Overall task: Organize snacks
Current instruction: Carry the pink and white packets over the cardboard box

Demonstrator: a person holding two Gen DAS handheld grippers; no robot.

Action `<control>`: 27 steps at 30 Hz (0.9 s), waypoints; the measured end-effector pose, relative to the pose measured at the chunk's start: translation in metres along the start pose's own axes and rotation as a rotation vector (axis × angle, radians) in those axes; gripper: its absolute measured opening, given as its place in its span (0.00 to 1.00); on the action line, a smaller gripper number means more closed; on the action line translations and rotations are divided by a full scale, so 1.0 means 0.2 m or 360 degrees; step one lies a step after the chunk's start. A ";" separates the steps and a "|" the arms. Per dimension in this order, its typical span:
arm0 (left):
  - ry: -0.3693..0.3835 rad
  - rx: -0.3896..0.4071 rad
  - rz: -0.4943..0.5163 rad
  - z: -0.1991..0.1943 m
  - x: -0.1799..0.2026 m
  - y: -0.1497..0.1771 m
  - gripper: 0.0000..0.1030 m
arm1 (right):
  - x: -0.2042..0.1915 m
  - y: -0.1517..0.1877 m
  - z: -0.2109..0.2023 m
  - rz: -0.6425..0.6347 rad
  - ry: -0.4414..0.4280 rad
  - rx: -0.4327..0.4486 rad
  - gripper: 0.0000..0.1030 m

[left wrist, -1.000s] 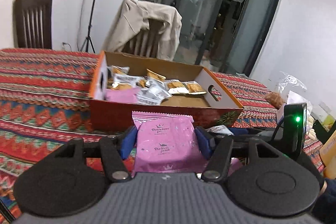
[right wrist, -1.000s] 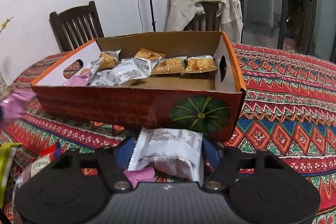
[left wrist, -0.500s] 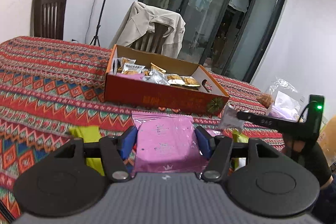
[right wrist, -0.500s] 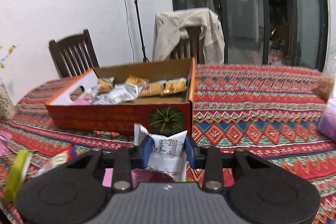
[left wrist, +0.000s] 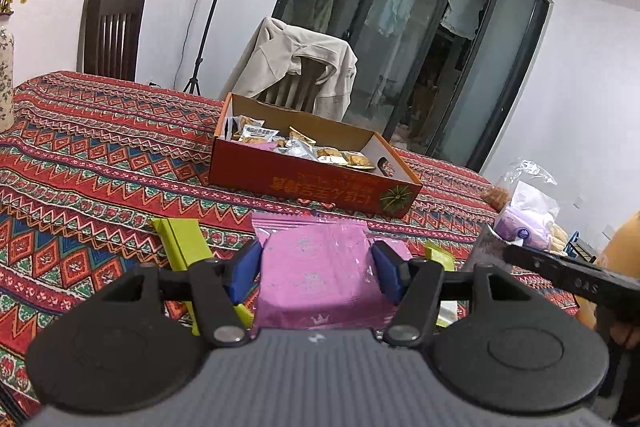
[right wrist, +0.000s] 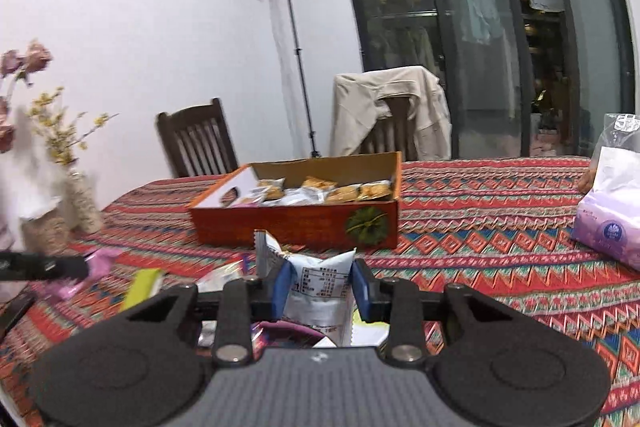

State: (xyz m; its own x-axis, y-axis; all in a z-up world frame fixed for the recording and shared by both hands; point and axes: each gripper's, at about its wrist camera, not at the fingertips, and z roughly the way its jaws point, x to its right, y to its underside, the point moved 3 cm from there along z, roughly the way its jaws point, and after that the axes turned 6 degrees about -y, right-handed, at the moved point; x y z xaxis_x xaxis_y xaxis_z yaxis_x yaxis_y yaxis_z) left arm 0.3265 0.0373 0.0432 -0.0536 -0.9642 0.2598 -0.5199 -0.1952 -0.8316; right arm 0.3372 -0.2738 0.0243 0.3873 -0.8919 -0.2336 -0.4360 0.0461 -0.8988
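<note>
The right gripper [right wrist: 320,285], wide a second ago, now pinches a crinkled white foil snack packet [right wrist: 318,291]. The left gripper [left wrist: 316,267] still clamps a flat pink wrapper [left wrist: 316,271]. Both loads have pulled back; the orange cardboard box [right wrist: 296,223] lies ahead, farther off.

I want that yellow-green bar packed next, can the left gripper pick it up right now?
Probably not: the left gripper is shut on the pink packet. The yellow-green bar lies uncovered on the cloth, so once emptied, likely yes.
</note>
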 end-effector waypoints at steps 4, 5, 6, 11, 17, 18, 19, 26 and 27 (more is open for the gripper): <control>0.0018 -0.0011 0.0020 0.03 0.02 -0.01 0.60 | -0.02 0.01 -0.04 -0.0021 -0.0005 0.0002 0.32; 0.0024 -0.0009 0.0027 0.04 0.03 -0.03 0.60 | -0.02 0.01 -0.04 -0.0020 -0.0010 0.0005 0.32; 0.0034 -0.0007 0.0041 0.07 0.04 -0.06 0.60 | -0.02 -0.01 -0.04 -0.0021 -0.0016 0.0011 0.32; 0.0010 0.0064 0.0152 0.27 0.10 -0.30 0.60 | 0.03 -0.16 0.10 -0.0035 -0.0100 0.0043 0.32; 0.0010 0.0036 0.0162 0.75 0.20 -0.66 0.60 | 0.19 -0.49 0.55 -0.0045 -0.0137 -0.0010 0.32; 0.0006 0.0018 0.0148 0.85 0.23 -0.71 0.60 | 0.22 -0.54 0.66 -0.0049 -0.0129 -0.0048 0.32; 0.0013 -0.0011 0.0131 0.94 0.25 -0.75 0.60 | 0.25 -0.59 0.77 -0.0047 -0.0126 -0.0092 0.32; -0.0028 -0.0153 0.0194 1.55 0.39 -0.81 0.60 | 0.44 -0.68 1.44 -0.0075 0.0025 -0.0413 0.32; -0.0045 -0.0175 0.0187 1.63 0.40 -0.80 0.60 | 0.45 -0.67 1.50 -0.0096 0.0052 -0.0449 0.32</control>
State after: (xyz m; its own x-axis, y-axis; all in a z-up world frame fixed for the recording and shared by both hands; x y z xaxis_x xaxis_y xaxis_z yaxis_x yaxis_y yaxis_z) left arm 0.6835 -0.0674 0.0381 -0.0962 -0.9842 0.1485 -0.6016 -0.0614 -0.7964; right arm 0.6751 -0.2257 0.0119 0.3950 -0.9034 -0.1667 -0.6233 -0.1302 -0.7711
